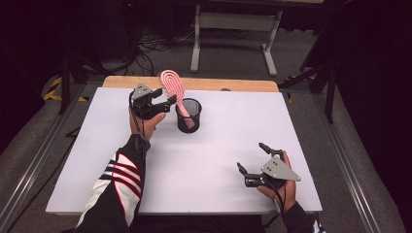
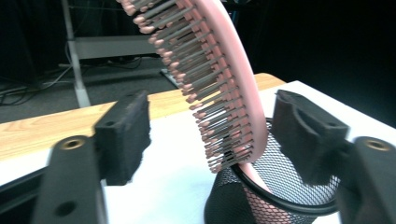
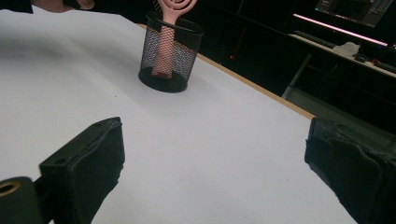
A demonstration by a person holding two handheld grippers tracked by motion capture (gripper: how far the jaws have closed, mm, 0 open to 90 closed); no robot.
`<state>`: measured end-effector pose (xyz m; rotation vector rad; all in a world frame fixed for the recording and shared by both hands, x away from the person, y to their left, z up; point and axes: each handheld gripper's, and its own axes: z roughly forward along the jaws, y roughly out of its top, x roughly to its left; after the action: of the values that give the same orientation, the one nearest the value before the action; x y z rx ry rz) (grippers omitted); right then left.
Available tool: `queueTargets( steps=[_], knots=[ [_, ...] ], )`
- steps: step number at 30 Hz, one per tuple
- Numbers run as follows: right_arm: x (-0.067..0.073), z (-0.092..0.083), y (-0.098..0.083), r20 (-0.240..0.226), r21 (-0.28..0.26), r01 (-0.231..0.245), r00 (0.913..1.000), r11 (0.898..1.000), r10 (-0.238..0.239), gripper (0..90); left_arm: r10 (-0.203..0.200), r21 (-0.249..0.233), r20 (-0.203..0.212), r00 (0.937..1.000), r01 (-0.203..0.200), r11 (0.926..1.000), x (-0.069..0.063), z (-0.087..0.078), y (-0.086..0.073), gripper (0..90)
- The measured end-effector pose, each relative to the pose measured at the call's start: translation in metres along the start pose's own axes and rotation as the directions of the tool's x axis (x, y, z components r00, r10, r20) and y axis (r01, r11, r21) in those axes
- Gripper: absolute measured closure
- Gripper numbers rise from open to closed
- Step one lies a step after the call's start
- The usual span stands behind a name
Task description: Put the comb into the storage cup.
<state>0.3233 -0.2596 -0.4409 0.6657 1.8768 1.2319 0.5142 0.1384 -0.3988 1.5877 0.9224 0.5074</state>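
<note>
Between the jaws of my left claw (image 2: pixel 210 135) stands the brush (image 2: pixel 219 70), and that gap is what the next move turns on. In the left gripper view the pads sit apart, one on each side of the pink head, neither pressing on it: the bristles face the left-hand pad across a clear space, and the smooth back lies close to the right-hand pad, though I cannot say for certain that it is free of it. I read the claw as open around the brush, not clamped.

The brush's long axis runs nearly upright, tilted a little. Its handle is down inside the cup (image 2: pixel 280 186) and its head rises above the rim. So from the claw the brush lies dead ahead and the cup just below; I judge that a straight draw back toward me, away from the head, would clear it without tipping the cup.

In the high view my left claw (image 1: pixel 165 97) is just beside the cup (image 1: pixel 188 115) at the far side of the worktop (image 1: pixel 218 165), while my right claw (image 1: pixel 253 159) rests well apart near the front edge, jaws wide and empty. The left hand is much the nearer.

Count: one brush, one cup, two claws.
</note>
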Motion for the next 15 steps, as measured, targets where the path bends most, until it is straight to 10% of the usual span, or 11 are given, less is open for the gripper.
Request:
queueTargets(
  steps=[15],
  knots=[
    [0.0, 0.0, 0.0, -0.001, 0.001, 0.001, 1.0, 1.0, -0.001, 5.5, 0.098, 0.009, -0.018, 0.995, -0.098, 0.9952, 0.001, -0.016, 0.007, 12.7]
  ],
)
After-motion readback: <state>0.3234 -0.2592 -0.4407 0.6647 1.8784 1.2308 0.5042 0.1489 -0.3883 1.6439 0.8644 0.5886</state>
